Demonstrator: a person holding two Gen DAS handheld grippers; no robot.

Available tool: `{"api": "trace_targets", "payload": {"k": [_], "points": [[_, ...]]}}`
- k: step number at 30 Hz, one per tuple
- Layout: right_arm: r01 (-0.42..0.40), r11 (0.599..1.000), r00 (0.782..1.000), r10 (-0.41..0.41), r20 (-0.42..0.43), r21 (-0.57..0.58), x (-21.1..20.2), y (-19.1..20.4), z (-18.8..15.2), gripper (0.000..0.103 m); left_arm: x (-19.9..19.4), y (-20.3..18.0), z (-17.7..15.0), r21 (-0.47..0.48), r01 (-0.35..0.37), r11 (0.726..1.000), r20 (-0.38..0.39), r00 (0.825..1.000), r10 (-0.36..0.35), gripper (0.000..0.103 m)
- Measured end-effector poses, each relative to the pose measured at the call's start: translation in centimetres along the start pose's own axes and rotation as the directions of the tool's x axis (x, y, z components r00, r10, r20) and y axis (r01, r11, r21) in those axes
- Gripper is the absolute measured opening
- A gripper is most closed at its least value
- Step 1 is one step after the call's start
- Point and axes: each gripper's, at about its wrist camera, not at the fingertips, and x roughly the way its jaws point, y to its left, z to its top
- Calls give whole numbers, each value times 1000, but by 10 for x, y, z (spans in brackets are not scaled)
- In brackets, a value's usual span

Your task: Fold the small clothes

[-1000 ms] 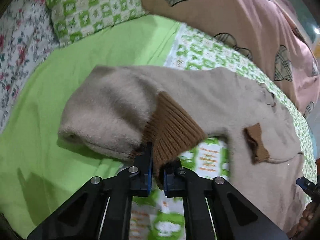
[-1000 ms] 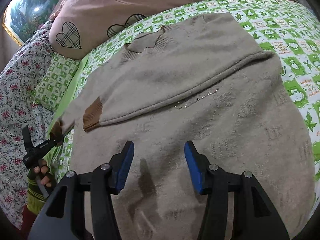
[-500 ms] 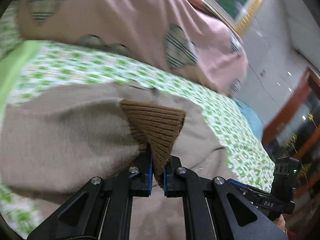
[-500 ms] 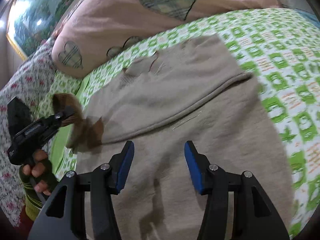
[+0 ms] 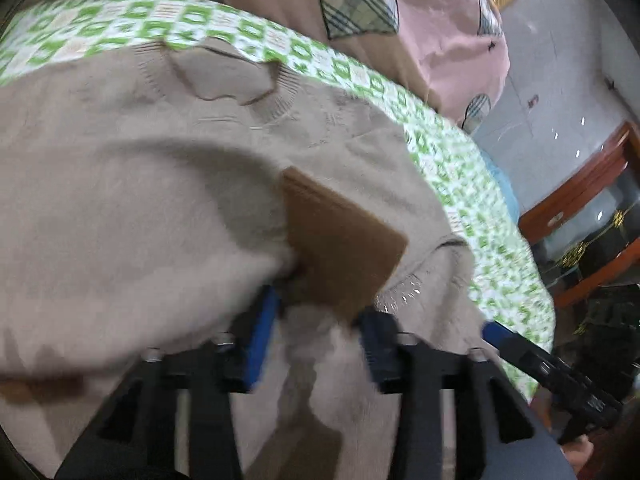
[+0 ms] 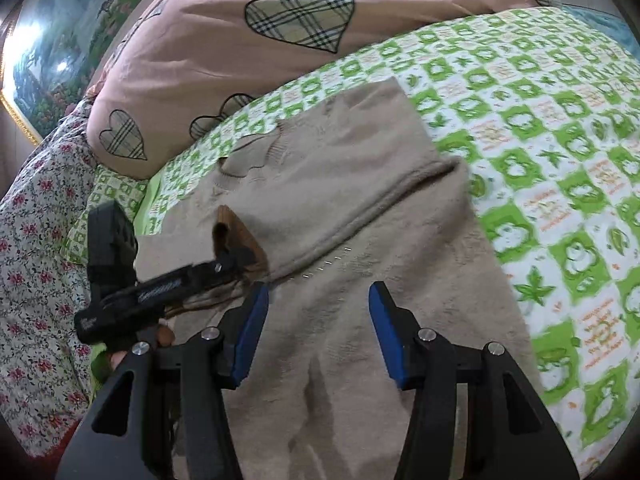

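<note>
My left tongs [image 5: 316,328] have just been opening: a second ago they were clamped on the brown ribbed cuff [image 5: 340,240] with the sleeve out over the plain green sheet, and now that cuff sits across the chest of the beige sweater [image 5: 140,184], just below the neckline [image 5: 232,80], with the blue pads parted either side of it; the picture is smeared, so I cannot tell whether a pad still brushes the knit, but nothing is pinched. I read that as the second sleeve laid in, since the other sleeve is already folded across the body just above the cuff in the right view. My right tongs [image 6: 316,332] hang half open and empty over the lower body of the sweater, below the cuff [image 6: 240,240], and the left tongs [image 6: 236,258] show there at the cuff too. Next I would judge the hem needs bringing up toward the neckline. The sweater lies on a bed with a green-and-white checked cover [image 6: 540,128]; beyond the neckline is a pink quilt with plaid hearts [image 6: 280,40], left of it a floral sheet [image 6: 32,240], and a gold-framed picture [image 6: 36,64] on the wall; wooden furniture [image 5: 580,200] stands off to the right
</note>
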Motion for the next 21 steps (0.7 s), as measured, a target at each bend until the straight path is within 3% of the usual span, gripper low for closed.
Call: {"api": "trace_targets", "payload": {"k": [2, 5, 8, 12, 15, 18, 19, 20, 21], "points": [[-14, 999, 1000, 13, -6, -31, 8, 11, 3, 54, -23, 9, -10, -13, -17, 1000, 32, 999, 18, 53], [-43, 997, 998, 41, -37, -67, 27, 25, 9, 54, -58, 24, -25, -35, -61, 997, 82, 995, 64, 53], [-52, 994, 998, 48, -45, -98, 46, 34, 18, 54, -101, 51, -45, -92, -157, 983, 138, 976, 168, 53], [-51, 996, 999, 49, -23, -68, 72, 30, 37, 54, -143, 106, -66, -246, -291, 924, 170, 926, 337, 53], [-37, 999, 997, 36, -63, -18, 100, 24, 50, 54, -155, 140, -67, -325, -324, 888, 149, 910, 387, 53], [-54, 999, 989, 53, -141, -3, 130, 25, 55, 54, -156, 155, -58, -342, -346, 874, 153, 897, 415, 53], [-70, 998, 986, 69, -151, -2, 134, 26, 55, 46, -154, 157, -55, -344, -345, 873, 151, 897, 415, 53], [-83, 997, 984, 81, -155, -5, 137, 30, 55, 14, -151, 157, -48, -338, -354, 872, 153, 893, 422, 53], [-86, 996, 983, 81, -165, -21, 137, 36, 57, 8, -148, 158, -44, -333, -368, 868, 152, 887, 435, 53]]}}
